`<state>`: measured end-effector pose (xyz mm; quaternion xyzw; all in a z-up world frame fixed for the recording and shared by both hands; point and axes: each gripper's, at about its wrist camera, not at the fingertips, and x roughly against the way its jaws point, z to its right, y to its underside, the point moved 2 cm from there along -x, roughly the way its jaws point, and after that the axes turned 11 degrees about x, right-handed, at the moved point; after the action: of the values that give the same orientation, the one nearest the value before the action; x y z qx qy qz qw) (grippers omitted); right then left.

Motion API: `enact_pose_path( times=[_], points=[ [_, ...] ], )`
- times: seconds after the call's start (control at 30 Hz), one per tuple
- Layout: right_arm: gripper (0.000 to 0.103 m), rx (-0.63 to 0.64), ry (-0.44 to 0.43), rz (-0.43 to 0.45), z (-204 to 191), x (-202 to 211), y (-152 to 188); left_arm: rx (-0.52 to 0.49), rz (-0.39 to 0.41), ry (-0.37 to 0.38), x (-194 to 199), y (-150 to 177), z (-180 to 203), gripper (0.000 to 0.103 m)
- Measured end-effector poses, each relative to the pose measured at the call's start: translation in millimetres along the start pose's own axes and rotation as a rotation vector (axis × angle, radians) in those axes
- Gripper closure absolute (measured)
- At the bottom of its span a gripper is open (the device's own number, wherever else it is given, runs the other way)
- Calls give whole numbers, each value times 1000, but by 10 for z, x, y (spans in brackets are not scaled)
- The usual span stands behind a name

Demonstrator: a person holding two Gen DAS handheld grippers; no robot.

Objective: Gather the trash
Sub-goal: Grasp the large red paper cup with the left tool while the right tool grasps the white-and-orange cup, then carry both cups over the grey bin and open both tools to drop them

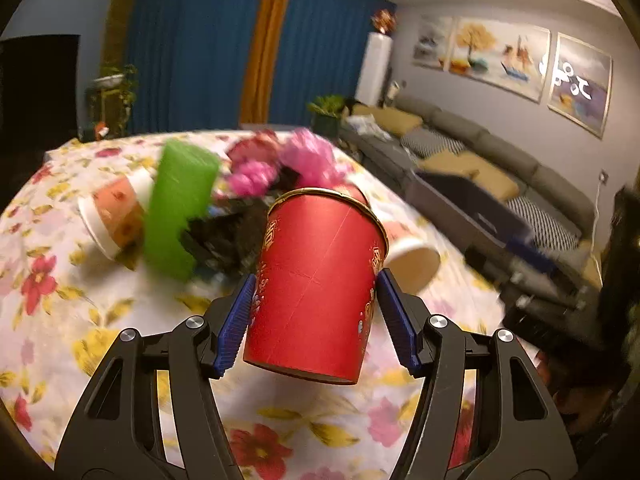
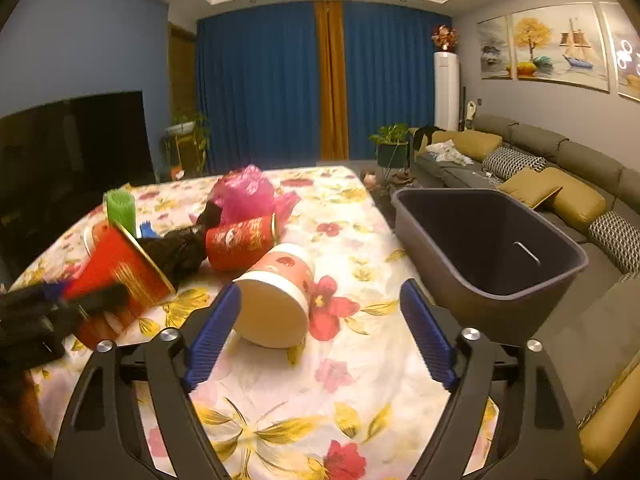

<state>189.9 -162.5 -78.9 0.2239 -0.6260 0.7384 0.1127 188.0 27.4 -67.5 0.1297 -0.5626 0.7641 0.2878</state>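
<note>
Red cup [image 1: 316, 284] sits squeezed in the left gripper [image 1: 316, 316]; carry it gently to the bin [image 2: 490, 240] at two o'clock. Right gripper [image 2: 320, 336] gapes empty by the pale cup [image 2: 276, 292].

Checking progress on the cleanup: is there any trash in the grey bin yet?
No, the right wrist view looks into the grey bin and shows only its bare dark inside, with no trash.

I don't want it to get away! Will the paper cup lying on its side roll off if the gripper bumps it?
Probably a little. The paper cup lies on its round side on the flowery table, so a nudge could roll it in a curve. It looks light and thin, so it may squash if the open right gripper squeezes hard.
</note>
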Motion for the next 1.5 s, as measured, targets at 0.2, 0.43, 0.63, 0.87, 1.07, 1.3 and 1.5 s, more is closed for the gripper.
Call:
enact_pose_path(
  times=[0.2, 0.43, 0.63, 0.87, 1.07, 1.3, 1.5],
  points=[
    [36, 52, 2, -65, -120, -287, -17, 35, 73, -29, 135, -185, -91, 42],
    [61, 86, -6, -128, -198, -517, -49, 54, 95, -27, 151, -277, -113, 42],
    [86, 117, -22, -157, -265, -602, -55, 62, 102, -29, 138, -270, -134, 42],
    [99, 101, -24, -111, -236, -495, -77, 57, 113, -39, 168, -263, -117, 42],
    [99, 85, -22, -49, -157, -268, -168, 46, 125, -41, 208, -272, -50, 42],
    [99, 47, -24, 28, -14, 38, -286, 23, 142, -29, 255, -313, 100, 42],
    [99, 26, -13, 83, 132, 278, -386, -10, 159, -9, 280, -351, 326, 42]
  ],
)
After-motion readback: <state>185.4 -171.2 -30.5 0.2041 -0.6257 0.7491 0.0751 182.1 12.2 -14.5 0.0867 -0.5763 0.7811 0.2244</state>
